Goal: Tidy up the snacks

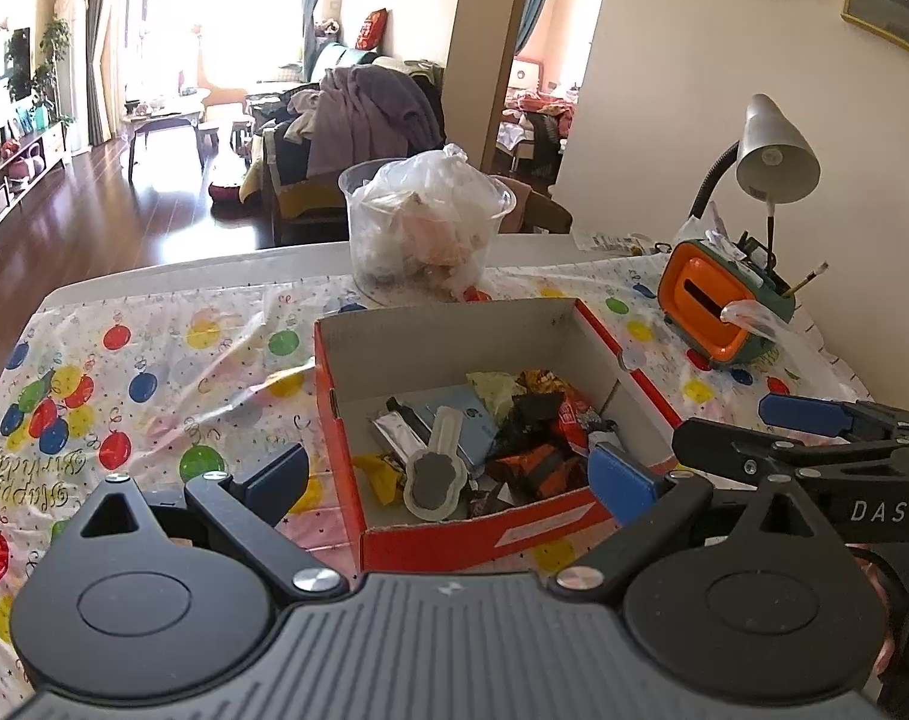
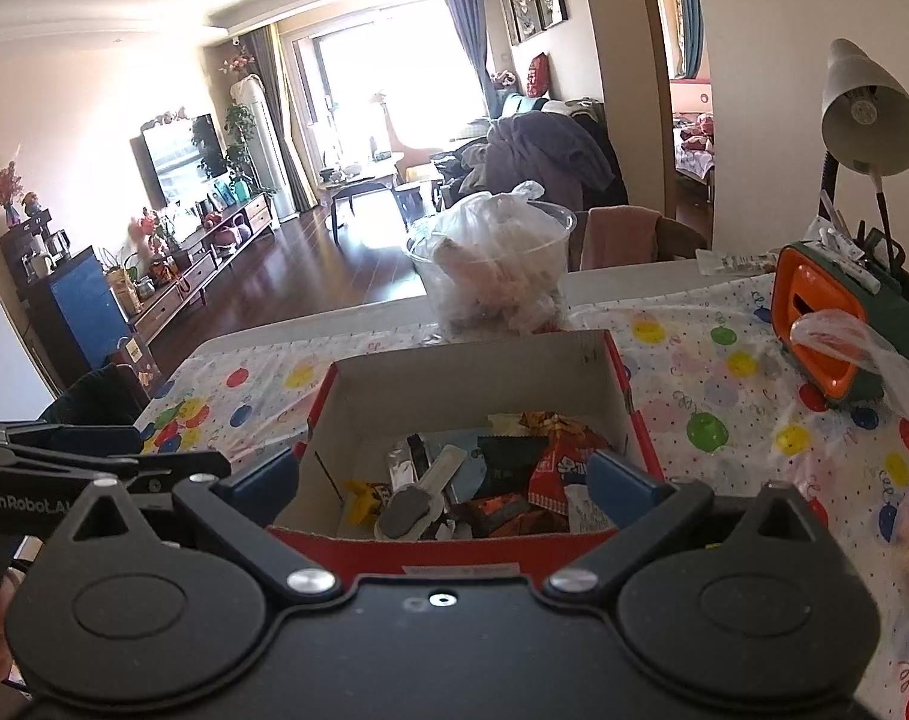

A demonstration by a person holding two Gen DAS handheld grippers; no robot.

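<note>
From the left wrist view, the left gripper [image 1: 448,474] hovers near the front of the red cardboard box [image 1: 484,540], its jaws spread wide and holding nothing. The box sits on the desk [image 1: 154,372], which wears a balloon-print birthday cloth, and its near right part holds a heap of snacks [image 1: 484,444]: dark and orange wrappers, a silver sachet, a pale blue packet and a yellow one. The far left part of the box floor is bare. To the right, the right gripper [image 1: 814,420] comes in beside the box, its jaws also parted and empty. Beyond the box stands a clear tub [image 1: 424,222] stuffed with a plastic bag, and at far right an orange holder [image 1: 718,312] under a desk lamp [image 1: 772,150]. From the right wrist view, the right gripper [image 2: 448,480] faces the same box [image 2: 454,552] with jaws wide and empty, the snack pile [image 2: 496,480] lying just ahead of them. No loose snack shows on the cloth in either view, so the gathering looks largely done; what may remain, in my judgement, is tidying the heap inside the box.
</note>
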